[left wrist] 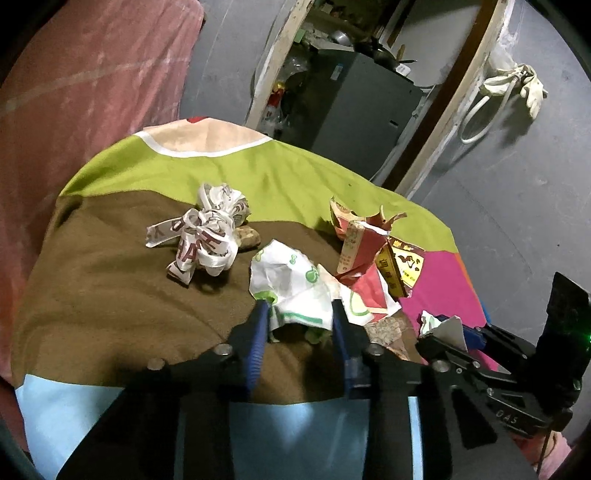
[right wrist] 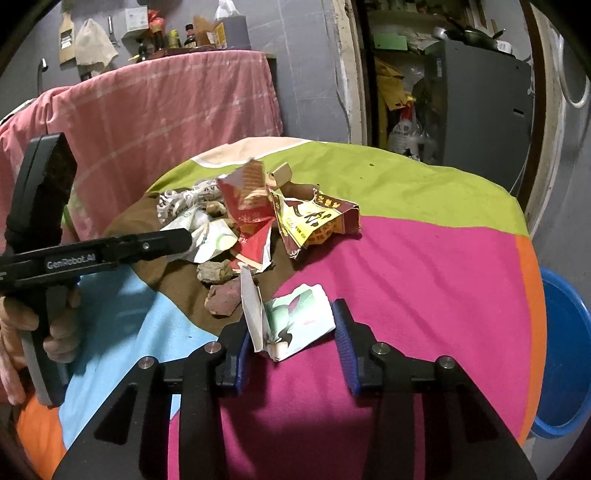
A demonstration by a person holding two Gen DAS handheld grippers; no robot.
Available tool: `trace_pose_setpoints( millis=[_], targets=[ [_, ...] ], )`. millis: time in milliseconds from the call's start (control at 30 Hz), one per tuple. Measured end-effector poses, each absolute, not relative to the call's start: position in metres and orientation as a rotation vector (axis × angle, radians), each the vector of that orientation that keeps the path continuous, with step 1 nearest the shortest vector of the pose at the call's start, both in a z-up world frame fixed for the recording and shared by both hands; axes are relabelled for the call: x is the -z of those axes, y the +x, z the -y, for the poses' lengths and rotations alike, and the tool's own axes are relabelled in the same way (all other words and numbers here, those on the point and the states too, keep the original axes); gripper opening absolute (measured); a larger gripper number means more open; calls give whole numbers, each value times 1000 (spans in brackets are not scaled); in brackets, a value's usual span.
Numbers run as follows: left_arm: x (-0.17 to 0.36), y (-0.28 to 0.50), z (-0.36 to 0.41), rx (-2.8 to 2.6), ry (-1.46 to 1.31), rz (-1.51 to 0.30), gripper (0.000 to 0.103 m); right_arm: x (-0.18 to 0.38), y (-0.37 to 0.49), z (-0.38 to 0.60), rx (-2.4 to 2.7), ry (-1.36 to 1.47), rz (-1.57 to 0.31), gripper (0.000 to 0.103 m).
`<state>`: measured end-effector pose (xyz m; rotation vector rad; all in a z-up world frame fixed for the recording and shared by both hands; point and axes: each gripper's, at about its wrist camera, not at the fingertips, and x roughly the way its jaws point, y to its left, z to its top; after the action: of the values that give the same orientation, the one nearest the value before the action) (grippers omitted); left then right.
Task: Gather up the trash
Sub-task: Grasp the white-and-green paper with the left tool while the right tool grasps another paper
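Currently, left to right: ribbon wad loose on counter. Left hand-held gripper clenched on white-green wrapper; thin edge only, may tear or slip on lift. Torn red packets overlap it, could drag along. Right hand-held gripper straddles folded paper scrap, contact uncertain; scrap may drop short of blue basin.

A multicoloured cloth is spread over the table. A pink sheet is draped at ten o'clock, bottles are ranged above it, and a blue basin is seen at three o'clock.
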<state>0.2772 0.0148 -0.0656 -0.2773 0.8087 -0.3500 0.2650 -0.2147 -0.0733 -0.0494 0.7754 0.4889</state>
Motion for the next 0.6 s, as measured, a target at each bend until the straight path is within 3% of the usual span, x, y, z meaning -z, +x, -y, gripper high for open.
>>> trace_pose_setpoints(
  millis=[333, 600],
  targets=[
    [61, 274, -15, 354, -287, -774, 10, 73, 261, 220, -495, -27, -759, 35],
    [46, 254, -15, 361, -291, -709, 7, 61, 243, 220, -493, -58, -683, 33]
  ],
)
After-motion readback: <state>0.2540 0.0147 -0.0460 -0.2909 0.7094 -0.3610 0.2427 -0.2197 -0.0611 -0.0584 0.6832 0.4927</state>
